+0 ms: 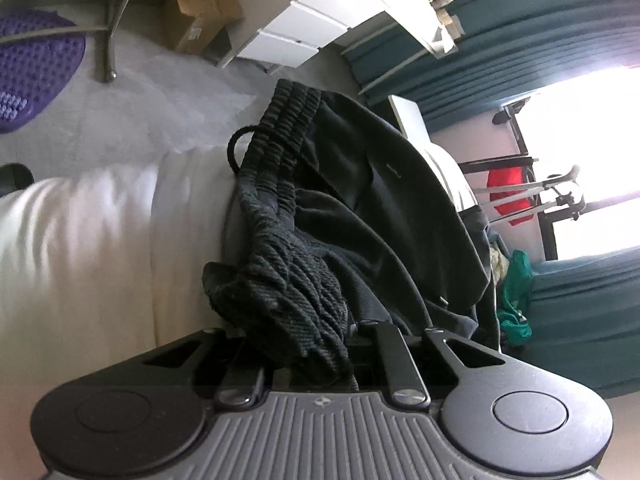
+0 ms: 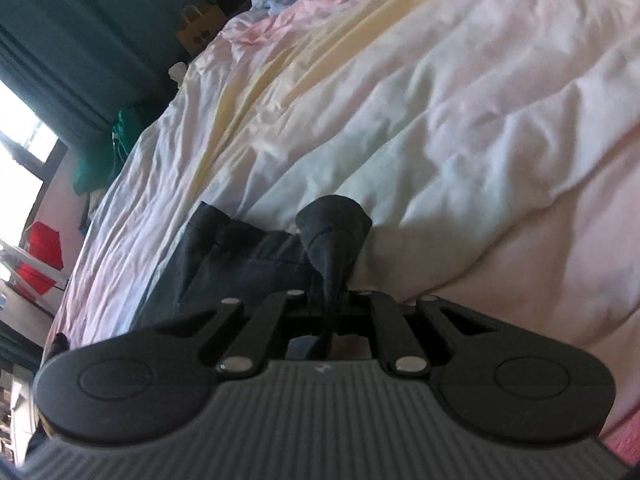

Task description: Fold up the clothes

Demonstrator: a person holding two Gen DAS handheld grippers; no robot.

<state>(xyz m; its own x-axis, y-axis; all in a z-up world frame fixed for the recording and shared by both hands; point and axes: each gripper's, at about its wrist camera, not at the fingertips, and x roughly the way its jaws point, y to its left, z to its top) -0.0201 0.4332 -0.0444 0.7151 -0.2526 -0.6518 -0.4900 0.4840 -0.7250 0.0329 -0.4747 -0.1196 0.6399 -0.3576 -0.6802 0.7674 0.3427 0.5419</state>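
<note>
A black garment with a ribbed elastic waistband (image 1: 280, 168) lies over the edge of a bed. My left gripper (image 1: 320, 344) is shut on a bunched part of that waistband, which bulges out between its jaws. In the right wrist view the same black garment (image 2: 240, 264) spreads to the left on the pale duvet (image 2: 440, 120), and my right gripper (image 2: 330, 304) is shut on a thin pinched fold of it that rises into a small dark peak. The fingertips of both grippers are hidden by cloth.
A cardboard box (image 1: 200, 8), white drawers (image 1: 296, 28) and a purple studded mat (image 1: 36, 64) sit on the grey carpet beside the bed. Teal curtains (image 1: 540, 60) frame a bright window. A green cloth (image 2: 120, 136) and a red item (image 2: 42, 256) lie near the wall.
</note>
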